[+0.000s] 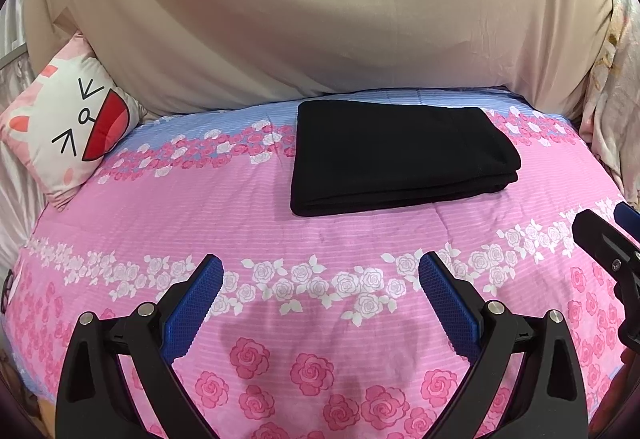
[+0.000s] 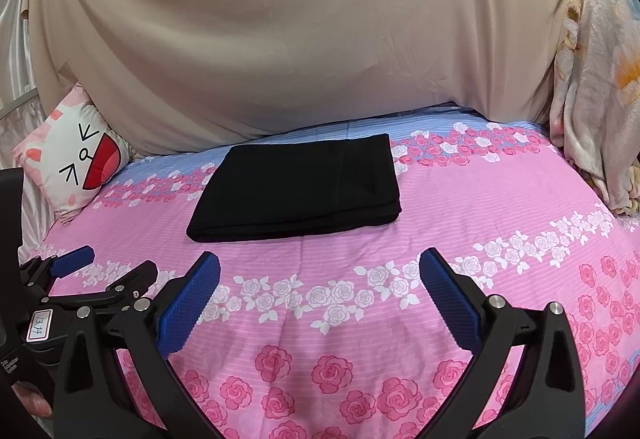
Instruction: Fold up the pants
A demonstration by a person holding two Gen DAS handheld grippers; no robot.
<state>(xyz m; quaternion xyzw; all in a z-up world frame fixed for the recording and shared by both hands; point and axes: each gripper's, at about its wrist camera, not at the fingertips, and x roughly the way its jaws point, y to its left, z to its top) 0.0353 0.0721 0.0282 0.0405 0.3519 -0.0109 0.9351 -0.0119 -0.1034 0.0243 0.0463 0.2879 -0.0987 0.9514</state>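
We see the black pants lying folded in a neat rectangle toward the far side of the bed's pink rose-print quilt, a cartoon pillow at far left, while our left hand-held gripper and right hand-held gripper hover nearer, both spread wide and empty.

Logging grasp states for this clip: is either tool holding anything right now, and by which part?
Nothing is held. The left tool and right tool are both open over the bedspread, apart from the folded black pants.
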